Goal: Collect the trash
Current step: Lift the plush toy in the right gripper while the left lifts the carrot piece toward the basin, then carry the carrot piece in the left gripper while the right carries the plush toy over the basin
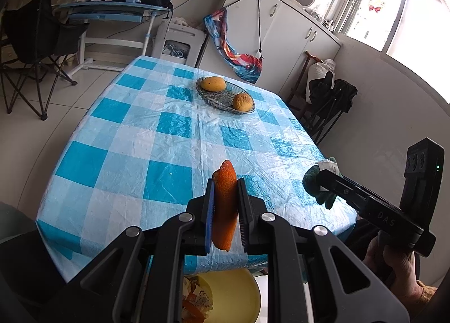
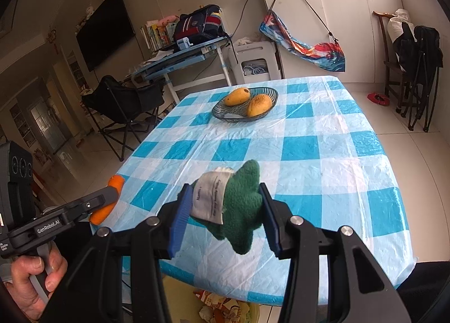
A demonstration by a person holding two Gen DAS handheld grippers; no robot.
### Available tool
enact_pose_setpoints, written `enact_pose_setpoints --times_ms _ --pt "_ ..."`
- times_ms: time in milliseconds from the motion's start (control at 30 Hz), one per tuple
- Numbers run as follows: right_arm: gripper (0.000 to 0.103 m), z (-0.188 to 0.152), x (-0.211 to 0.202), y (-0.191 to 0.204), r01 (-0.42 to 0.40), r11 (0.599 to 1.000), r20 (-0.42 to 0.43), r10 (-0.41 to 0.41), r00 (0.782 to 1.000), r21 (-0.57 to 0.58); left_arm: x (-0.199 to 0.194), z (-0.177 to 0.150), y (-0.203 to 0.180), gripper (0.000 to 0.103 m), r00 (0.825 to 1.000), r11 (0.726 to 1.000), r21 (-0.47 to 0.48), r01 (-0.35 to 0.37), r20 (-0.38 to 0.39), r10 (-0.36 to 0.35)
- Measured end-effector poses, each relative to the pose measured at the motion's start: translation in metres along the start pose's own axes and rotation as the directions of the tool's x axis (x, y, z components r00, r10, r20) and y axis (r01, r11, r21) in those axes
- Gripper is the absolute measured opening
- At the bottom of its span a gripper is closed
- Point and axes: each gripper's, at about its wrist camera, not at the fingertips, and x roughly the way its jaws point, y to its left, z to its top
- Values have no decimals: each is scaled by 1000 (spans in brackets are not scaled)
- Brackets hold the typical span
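My left gripper is clamped on a long curved strip of orange peel, which stands nearly upright between the blue pads, its tip poking above them and its lower end hanging below. My right gripper is closed on a dark green fleecy scrap of cloth with a white printed label sewn across it; the pads press it from both sides and its ragged lower end dangles free.

Both grippers hang over the near edge of the table covered with a crinkled blue-and-white checked plastic cloth. Below that edge, on the floor, sits a pale yellow round basin with torn paper and bits of peel already in it; the peel strip is above and just in front of it.

Further back on the table stands a dark glass oval dish holding two yellow mangoes, well apart from what I hold.

A bare hand grips the left handle.
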Motion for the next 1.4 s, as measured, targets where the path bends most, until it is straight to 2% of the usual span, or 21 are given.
enact_pose_setpoints --times_ms 633,1000,1400 --pt "47 -24 -22 25 -81 997 -20 81 997 -14 -16 -6 -6 15 1000 999 29 -23 -1 23" --pt "47 -49 -19 58 -136 988 -122 126 985 -80 -31 -23 -6 15 998 998 33 -58 -30 59" --pt "47 -59 -25 70 -150 983 -137 134 981 -108 -49 -36 -7 15 997 997 33 -65 -35 66"
